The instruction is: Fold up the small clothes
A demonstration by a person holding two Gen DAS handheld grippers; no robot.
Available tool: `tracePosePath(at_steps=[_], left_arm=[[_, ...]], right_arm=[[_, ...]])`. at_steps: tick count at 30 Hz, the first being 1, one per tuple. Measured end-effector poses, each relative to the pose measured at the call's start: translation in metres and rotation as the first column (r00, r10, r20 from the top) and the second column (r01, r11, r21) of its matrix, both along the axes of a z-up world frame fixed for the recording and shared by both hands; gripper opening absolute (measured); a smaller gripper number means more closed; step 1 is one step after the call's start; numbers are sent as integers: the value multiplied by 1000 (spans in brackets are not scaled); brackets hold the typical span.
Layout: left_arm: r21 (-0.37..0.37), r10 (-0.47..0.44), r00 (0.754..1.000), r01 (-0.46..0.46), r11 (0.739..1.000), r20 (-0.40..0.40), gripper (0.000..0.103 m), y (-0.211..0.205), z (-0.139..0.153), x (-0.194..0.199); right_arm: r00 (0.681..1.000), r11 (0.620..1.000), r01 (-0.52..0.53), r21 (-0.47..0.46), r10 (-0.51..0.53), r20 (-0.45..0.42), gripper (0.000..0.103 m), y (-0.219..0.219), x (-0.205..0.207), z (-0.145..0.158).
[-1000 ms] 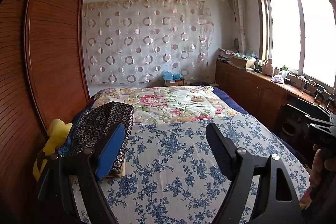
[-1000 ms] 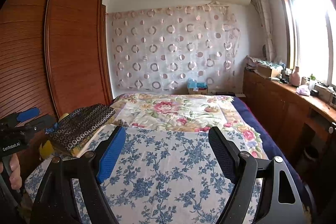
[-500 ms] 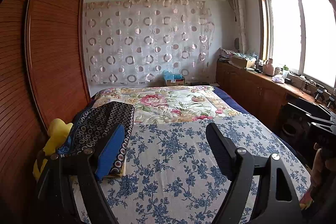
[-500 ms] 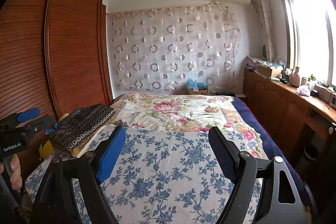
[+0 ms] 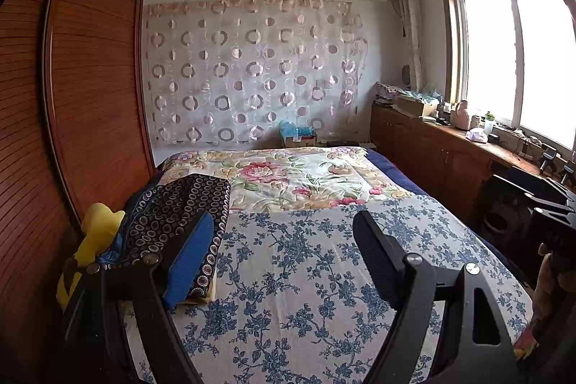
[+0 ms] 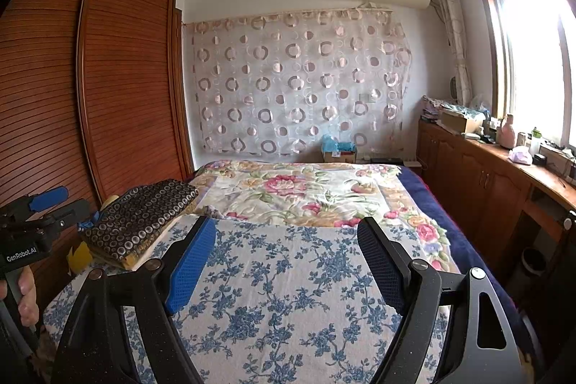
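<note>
A folded dark garment with a ring pattern (image 5: 180, 215) (image 6: 140, 215) lies on a small pile at the left side of the bed, over a yellow piece of cloth (image 5: 95, 233). My left gripper (image 5: 284, 258) hovers open above the blue-flowered sheet (image 5: 306, 276), its left finger just in front of the pile. My right gripper (image 6: 288, 261) is open too, held over the same sheet (image 6: 288, 294), with nothing between its fingers. The left gripper also shows at the left edge of the right wrist view, held by a hand (image 6: 27, 294).
A wooden slatted wardrobe (image 5: 90, 89) runs close along the bed's left side. A low wooden cabinet (image 6: 486, 182) with bottles and boxes stands on the right under the window. A floral quilt (image 5: 295, 175) covers the far half of the bed.
</note>
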State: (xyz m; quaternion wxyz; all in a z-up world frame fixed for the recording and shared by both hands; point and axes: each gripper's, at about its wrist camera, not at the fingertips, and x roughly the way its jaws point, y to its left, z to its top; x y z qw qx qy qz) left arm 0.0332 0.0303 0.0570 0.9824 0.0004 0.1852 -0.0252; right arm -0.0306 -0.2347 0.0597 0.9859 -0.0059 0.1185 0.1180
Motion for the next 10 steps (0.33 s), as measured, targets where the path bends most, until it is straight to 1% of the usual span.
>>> tracePosePath(at_steps=[10], left_arm=[[0, 0, 1000, 0, 1000, 0, 81, 1, -1, 0]], right_arm=[[1000, 1000, -3, 0, 3, -2, 83, -1, 1, 1]])
